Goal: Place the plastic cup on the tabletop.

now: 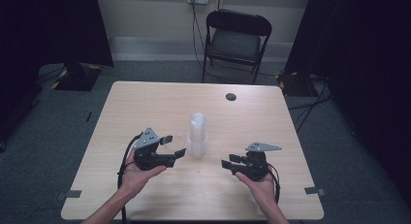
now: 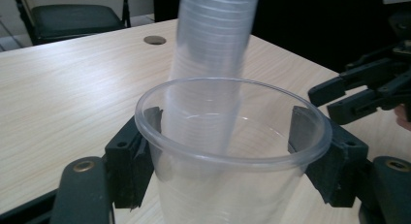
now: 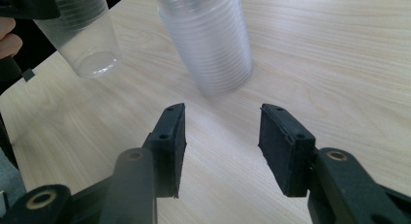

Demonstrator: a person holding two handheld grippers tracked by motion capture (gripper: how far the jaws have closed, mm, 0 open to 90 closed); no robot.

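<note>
Clear cup (image 2: 228, 151), translucent cup stack (image 1: 197, 136), pale wood-grain table (image 1: 145, 103), black tongs (image 3: 220, 151)

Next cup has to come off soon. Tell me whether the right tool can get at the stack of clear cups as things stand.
Probably yes. The right tool stands open with nothing between its jaws, and bare table lies between it and the stack of clear cups. The left tool, shut on a single clear cup, sits off to the side.

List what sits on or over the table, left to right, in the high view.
left gripper holding a single clear cup → stack of clear cups → right gripper, jaws open and empty.
</note>
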